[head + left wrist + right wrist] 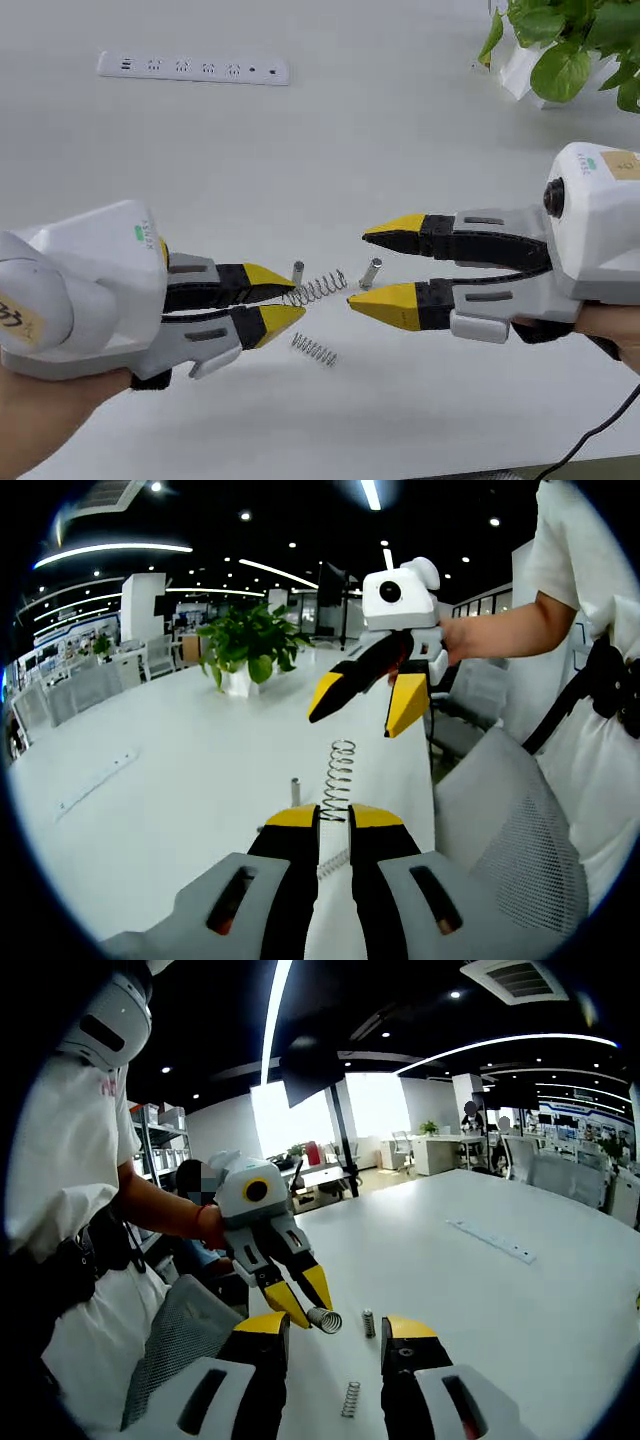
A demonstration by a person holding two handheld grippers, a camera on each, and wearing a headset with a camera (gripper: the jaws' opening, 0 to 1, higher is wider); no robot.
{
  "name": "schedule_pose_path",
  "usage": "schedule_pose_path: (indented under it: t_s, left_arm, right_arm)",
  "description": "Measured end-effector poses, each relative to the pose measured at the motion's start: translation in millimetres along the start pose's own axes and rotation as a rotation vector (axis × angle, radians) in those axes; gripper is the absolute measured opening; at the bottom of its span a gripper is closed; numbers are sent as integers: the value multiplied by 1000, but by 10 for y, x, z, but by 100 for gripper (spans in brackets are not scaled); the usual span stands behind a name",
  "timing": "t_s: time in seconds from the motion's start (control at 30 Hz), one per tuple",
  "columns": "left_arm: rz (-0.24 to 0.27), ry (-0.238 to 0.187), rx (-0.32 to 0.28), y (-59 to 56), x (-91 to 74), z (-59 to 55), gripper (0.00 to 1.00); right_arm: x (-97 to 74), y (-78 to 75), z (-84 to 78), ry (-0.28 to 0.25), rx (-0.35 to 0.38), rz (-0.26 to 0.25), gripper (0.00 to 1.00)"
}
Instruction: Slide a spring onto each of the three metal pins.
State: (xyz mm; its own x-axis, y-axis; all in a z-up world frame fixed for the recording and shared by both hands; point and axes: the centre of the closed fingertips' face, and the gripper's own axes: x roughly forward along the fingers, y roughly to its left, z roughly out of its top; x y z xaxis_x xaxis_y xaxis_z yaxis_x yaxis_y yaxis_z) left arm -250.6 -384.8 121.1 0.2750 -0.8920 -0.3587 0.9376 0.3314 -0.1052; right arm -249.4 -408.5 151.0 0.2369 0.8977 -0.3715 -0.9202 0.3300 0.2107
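My left gripper (288, 303) is shut on one end of a coil spring (318, 288), which sticks out level to the right. In the left gripper view the spring (340, 773) rises from between my jaw tips (335, 818). My right gripper (360, 268) faces it from the right and is open, its jaws wide apart. A short metal pin (298, 270) stands upright just behind the spring. A second pin (370, 272) leans by the right gripper's lower tip. A loose spring (313, 349) lies on the table below. In the right gripper view a pin (368, 1322) shows between my open jaws (337, 1326).
A white power strip (193, 68) lies far back left on the white table (400, 130). A potted plant (570, 40) stands at the back right corner. A black cable (600, 430) crosses the table's near right edge. A grey mesh chair (500, 830) sits beside the table.
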Motion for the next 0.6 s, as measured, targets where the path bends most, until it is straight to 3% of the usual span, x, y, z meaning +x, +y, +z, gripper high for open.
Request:
schedule_pose_path:
  t_s: [0.2, 0.6]
  left_arm:
    - [-4, -50, -25, -5, -14, 112, 7]
    - [-7, -87, -40, 5, -17, 175, 7]
  right_arm:
    - [31, 8, 56, -27, 47, 10, 25]
    - [45, 45, 114, -63, 102, 46, 12]
